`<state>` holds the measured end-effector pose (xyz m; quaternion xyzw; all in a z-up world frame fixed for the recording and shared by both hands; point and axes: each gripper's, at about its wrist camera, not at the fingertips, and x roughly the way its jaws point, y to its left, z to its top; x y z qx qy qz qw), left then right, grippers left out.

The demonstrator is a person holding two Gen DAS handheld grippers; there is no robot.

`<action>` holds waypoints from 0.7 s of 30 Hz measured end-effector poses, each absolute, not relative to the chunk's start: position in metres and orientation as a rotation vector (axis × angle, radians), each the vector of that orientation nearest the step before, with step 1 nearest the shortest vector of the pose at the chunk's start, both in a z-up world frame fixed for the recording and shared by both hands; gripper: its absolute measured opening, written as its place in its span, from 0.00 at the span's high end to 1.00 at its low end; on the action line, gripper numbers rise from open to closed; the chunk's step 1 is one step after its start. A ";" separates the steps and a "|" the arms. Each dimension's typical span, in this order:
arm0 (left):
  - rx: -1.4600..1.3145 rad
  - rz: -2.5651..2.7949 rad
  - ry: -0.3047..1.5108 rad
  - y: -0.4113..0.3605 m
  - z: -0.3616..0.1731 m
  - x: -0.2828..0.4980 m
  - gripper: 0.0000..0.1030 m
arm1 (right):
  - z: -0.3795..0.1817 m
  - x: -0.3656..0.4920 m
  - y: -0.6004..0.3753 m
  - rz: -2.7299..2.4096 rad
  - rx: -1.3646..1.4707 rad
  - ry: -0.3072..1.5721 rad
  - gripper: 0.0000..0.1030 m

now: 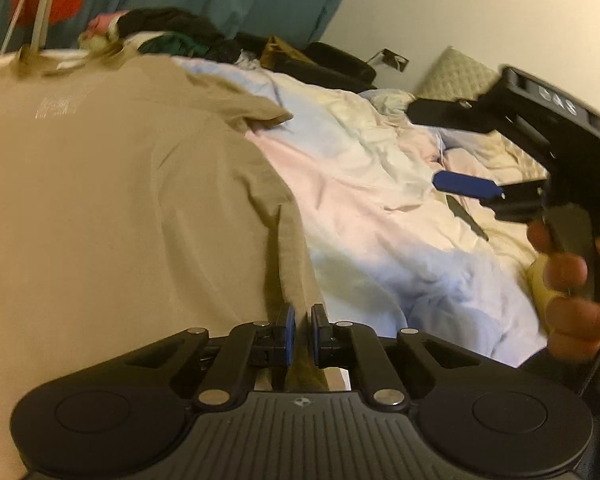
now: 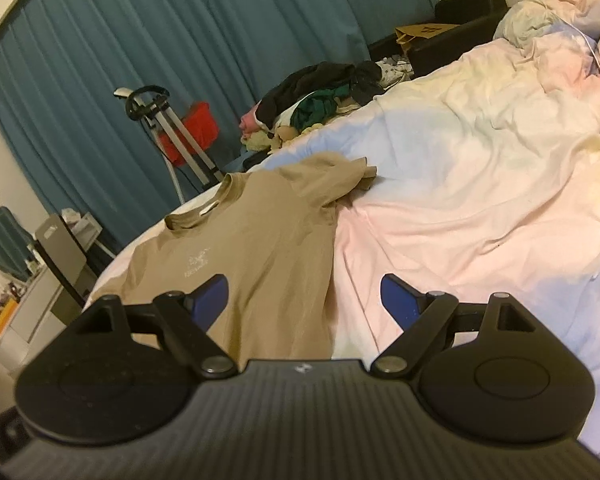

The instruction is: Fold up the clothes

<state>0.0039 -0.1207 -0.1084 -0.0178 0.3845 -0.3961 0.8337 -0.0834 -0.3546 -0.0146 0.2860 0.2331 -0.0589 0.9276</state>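
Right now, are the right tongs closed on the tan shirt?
No. In the right wrist view the right tongs stand wide open above the tan shirt, their blue pads apart and pressing on nothing.

I see a matt tan cloth T-shirt [image 2: 260, 232] on a soft, wrinkled duvet [image 2: 480, 184]; the curtain [image 2: 180, 40] hangs in matt cloth folds.

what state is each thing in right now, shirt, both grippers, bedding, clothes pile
tan t-shirt: spread flat on the bed, front up, unfolded, one sleeve rumpled
left gripper: nearly shut at the shirt's side edge; grip on cloth unclear
right gripper: open, empty
duvet: wrinkled
clothes pile: heaped, unfolded
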 end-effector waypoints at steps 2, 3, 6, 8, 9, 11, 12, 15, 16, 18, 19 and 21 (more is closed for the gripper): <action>-0.009 -0.844 0.831 -0.124 -0.115 0.004 0.87 | -0.018 -0.082 -0.358 -0.111 0.610 0.489 0.18; -0.003 -0.840 0.851 -0.126 -0.119 0.005 0.83 | -0.020 -0.081 -0.359 -0.104 0.624 0.494 0.18; -0.003 -0.834 0.908 -0.129 -0.131 0.008 0.75 | -0.023 -0.080 -0.361 -0.094 0.650 0.507 0.18; -0.012 -0.852 0.886 -0.131 -0.132 0.004 0.80 | -0.023 -0.080 -0.360 -0.096 0.647 0.507 0.18; -0.031 -0.875 0.876 -0.132 -0.129 0.003 0.91 | -0.022 -0.080 -0.360 -0.100 0.643 0.503 0.18; -0.084 -0.932 0.861 -0.136 -0.123 0.000 0.95 | -0.018 -0.085 -0.364 -0.125 0.644 0.470 0.18; -0.106 -0.965 0.855 -0.138 -0.120 -0.003 0.96 | -0.016 -0.088 -0.367 -0.137 0.647 0.449 0.18; -0.188 -0.995 0.912 -0.153 -0.129 -0.008 0.96 | -0.013 -0.094 -0.378 -0.165 0.680 0.403 0.18; -0.213 -0.992 0.941 -0.157 -0.135 -0.009 0.95 | -0.013 -0.096 -0.382 -0.169 0.693 0.394 0.18; -0.177 -0.972 0.947 -0.166 -0.148 -0.014 0.95 | -0.016 -0.095 -0.386 -0.165 0.718 0.398 0.18; -0.153 -0.969 0.926 -0.168 -0.150 -0.017 0.92 | -0.018 -0.094 -0.386 -0.157 0.730 0.408 0.17; -0.143 -0.961 0.935 -0.168 -0.148 -0.016 0.82 | -0.022 -0.091 -0.384 -0.121 0.758 0.426 0.17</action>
